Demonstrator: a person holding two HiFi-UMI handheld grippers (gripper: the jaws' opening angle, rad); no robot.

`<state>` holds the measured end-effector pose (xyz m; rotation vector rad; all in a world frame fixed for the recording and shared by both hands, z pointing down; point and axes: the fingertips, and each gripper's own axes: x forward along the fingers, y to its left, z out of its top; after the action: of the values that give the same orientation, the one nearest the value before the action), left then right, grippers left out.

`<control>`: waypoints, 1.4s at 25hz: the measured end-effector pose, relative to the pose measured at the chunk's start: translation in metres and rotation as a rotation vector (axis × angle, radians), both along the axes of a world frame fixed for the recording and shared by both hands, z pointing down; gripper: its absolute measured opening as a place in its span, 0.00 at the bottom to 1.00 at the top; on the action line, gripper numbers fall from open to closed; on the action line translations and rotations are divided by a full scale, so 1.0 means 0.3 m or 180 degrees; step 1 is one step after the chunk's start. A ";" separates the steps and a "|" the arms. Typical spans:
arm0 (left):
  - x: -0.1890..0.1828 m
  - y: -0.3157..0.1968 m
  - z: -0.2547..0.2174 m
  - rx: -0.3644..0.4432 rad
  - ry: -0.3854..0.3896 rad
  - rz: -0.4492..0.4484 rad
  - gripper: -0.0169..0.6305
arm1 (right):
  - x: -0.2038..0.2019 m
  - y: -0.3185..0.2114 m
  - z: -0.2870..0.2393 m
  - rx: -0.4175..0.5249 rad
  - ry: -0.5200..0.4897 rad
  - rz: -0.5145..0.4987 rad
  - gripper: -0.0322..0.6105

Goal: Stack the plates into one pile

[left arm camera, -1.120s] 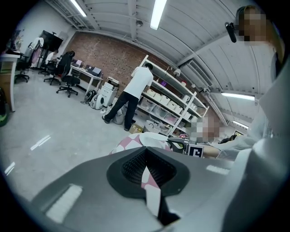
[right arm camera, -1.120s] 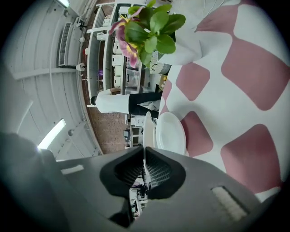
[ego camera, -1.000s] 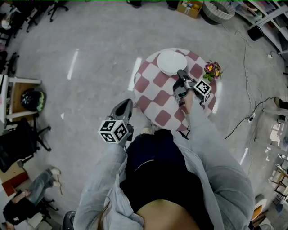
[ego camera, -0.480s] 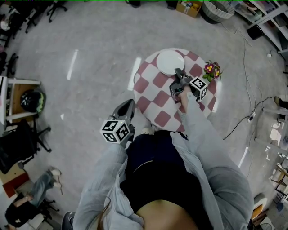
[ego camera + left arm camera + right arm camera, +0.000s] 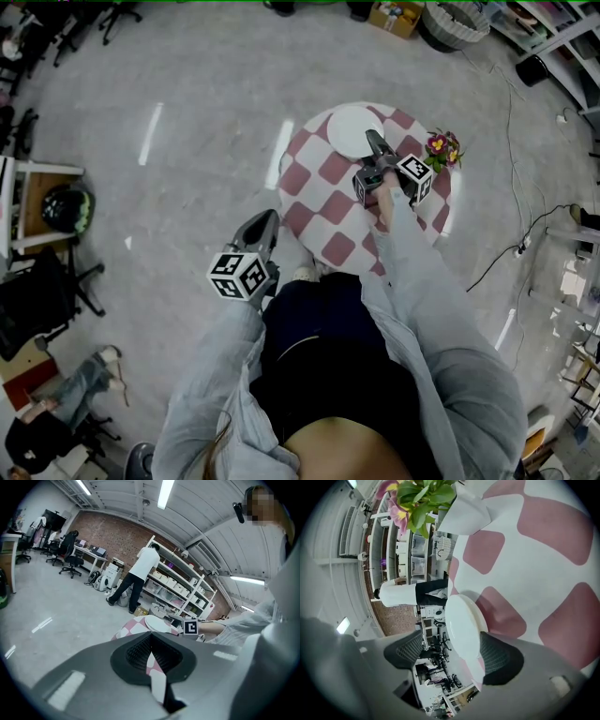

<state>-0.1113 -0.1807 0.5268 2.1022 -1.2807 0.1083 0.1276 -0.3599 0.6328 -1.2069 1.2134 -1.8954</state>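
Grey workshop floor surrounds a small round surface (image 5: 323,202) covered in a pink-and-white checked cloth. The plate (image 5: 352,127) lies on the far part of that cloth. A potted flower (image 5: 441,145) stands to the right of the plate, at the cloth's edge.

The right gripper (image 5: 375,141) reaches in from the near side of the plate, low and almost flat to the cloth. Its fingers (image 5: 499,660) are spread wide, one on each side of the plate's near rim, not closed on it. That low, open approach looks meant to slide a finger under the rim so the plate can be pinched and lifted.

The left gripper (image 5: 261,223) hangs well short of the plate, off the cloth and over the floor. Its fingers (image 5: 140,651) are pressed together at the tips and hold nothing, so it seems parked out of the way while the other one works.

By count: one white disc of plate, though whether it is a single plate or a pile already made I cannot tell; one flower pot; two grippers. No other plate shows on the cloth.
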 end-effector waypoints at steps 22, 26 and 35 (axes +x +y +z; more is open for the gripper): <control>-0.013 0.004 -0.043 0.0126 -0.0005 0.0030 0.04 | -0.020 -0.036 -0.072 -0.0408 0.0057 0.0031 0.96; 0.006 0.003 -0.057 0.0194 -0.0003 0.0114 0.04 | -0.013 0.010 -0.124 -0.0225 0.0074 -0.0051 0.96; 0.058 0.007 -0.124 0.0419 -0.0074 0.0422 0.04 | 0.054 0.205 -0.368 0.0581 0.0204 -0.0183 0.96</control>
<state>-0.0939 -0.1785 0.4896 2.3044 -1.1896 0.1088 0.1437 -0.2983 0.5225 -1.1536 1.4358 -1.7547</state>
